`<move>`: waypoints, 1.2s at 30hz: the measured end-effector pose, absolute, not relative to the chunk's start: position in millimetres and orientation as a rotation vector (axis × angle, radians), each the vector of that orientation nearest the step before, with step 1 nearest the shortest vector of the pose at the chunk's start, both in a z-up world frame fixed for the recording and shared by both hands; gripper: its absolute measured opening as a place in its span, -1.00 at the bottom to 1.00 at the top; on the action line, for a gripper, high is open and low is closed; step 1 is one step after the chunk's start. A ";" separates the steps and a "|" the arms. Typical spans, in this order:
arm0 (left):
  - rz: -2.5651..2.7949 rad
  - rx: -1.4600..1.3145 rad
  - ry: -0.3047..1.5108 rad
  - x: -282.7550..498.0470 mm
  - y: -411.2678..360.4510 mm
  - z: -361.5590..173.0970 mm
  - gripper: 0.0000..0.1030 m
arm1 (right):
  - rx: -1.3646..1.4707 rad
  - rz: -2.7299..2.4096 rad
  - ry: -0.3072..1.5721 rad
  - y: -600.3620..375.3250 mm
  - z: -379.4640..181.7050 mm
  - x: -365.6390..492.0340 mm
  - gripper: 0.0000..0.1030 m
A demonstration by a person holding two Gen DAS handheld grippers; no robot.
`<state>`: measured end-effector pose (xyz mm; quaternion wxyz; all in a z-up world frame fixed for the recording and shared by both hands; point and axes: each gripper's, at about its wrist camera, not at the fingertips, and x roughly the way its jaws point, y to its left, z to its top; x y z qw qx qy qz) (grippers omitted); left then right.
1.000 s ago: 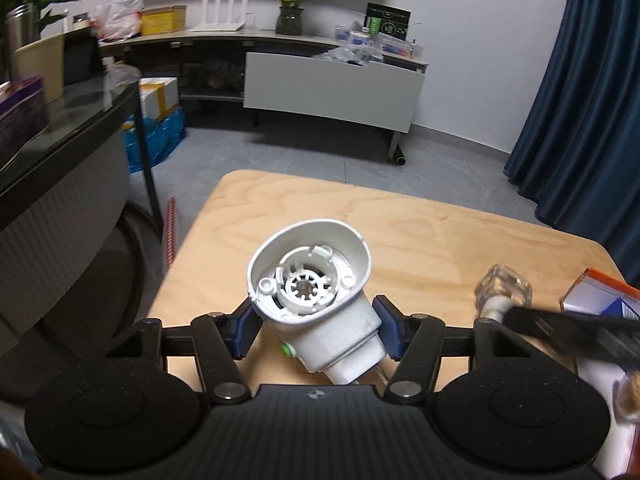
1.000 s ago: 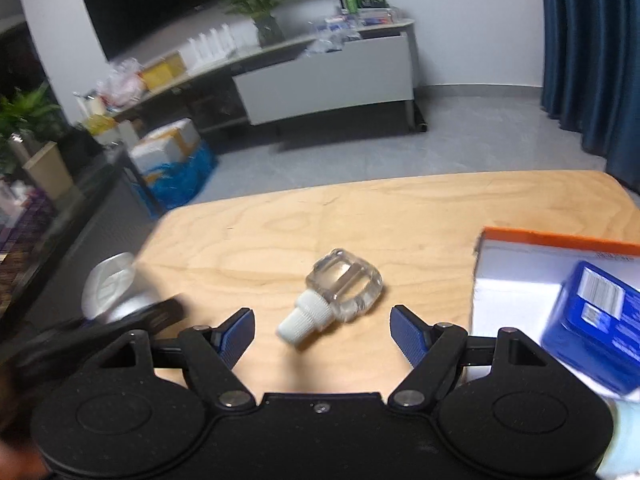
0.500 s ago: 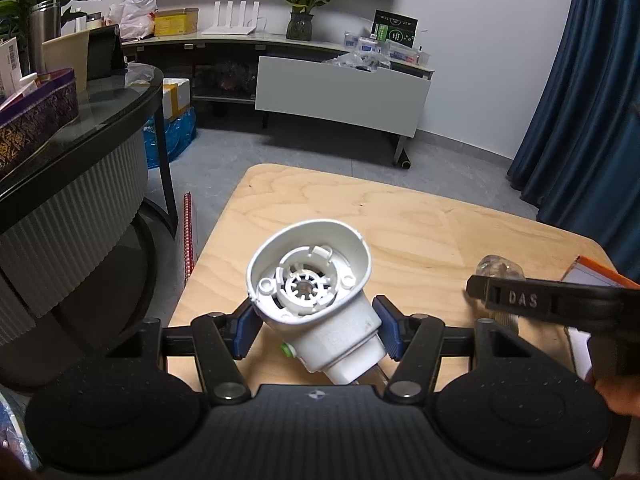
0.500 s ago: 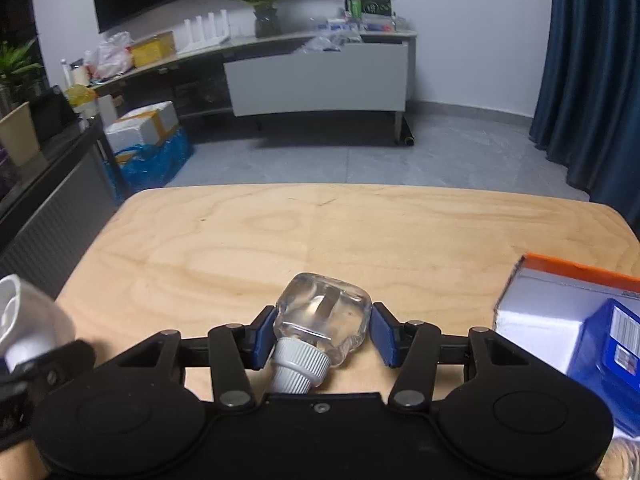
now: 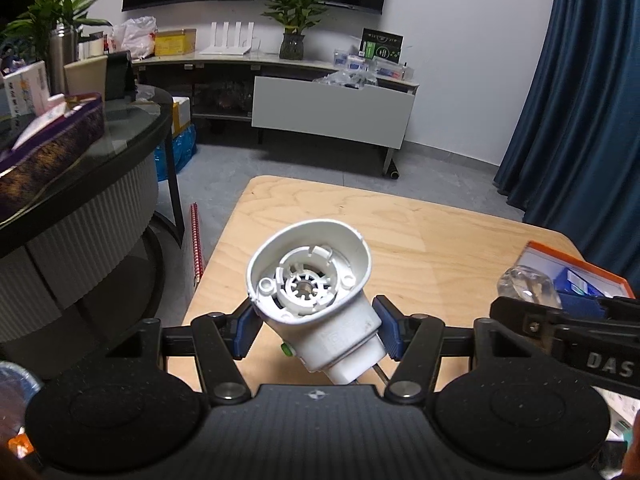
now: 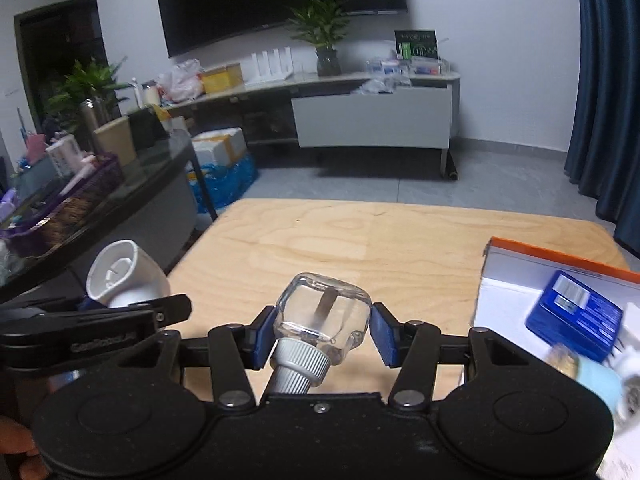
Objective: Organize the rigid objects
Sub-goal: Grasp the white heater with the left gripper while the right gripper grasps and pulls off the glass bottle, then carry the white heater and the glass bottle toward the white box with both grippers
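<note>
My left gripper [image 5: 314, 332] is shut on a white plastic appliance part [image 5: 316, 296], a cup-shaped housing with a hub inside, held above the wooden table [image 5: 420, 240]. The part also shows in the right wrist view [image 6: 124, 276] at the left. My right gripper [image 6: 320, 338] is shut on a clear square bottle [image 6: 324, 316] with a grey ribbed cap, lifted above the table [image 6: 360, 248]. The bottle also shows in the left wrist view [image 5: 526, 286] at the right.
An orange-edged white box [image 6: 520, 276] on the table's right holds a blue packet [image 6: 576, 316] and other small items. A dark round glass table [image 5: 80, 168] stands to the left. A TV bench [image 5: 332, 116] and blue curtains [image 5: 592, 100] lie beyond.
My right gripper has closed on the clear bottle and lifted it off the table. My left gripper has risen a little with the white part in it.
</note>
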<state>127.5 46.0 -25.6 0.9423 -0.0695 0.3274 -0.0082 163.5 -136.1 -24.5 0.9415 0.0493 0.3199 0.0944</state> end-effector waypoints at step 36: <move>-0.078 -0.109 0.619 30.3 6.1 -5.5 0.17 | 0.090 0.149 0.554 -182.9 -2.7 15.1 0.20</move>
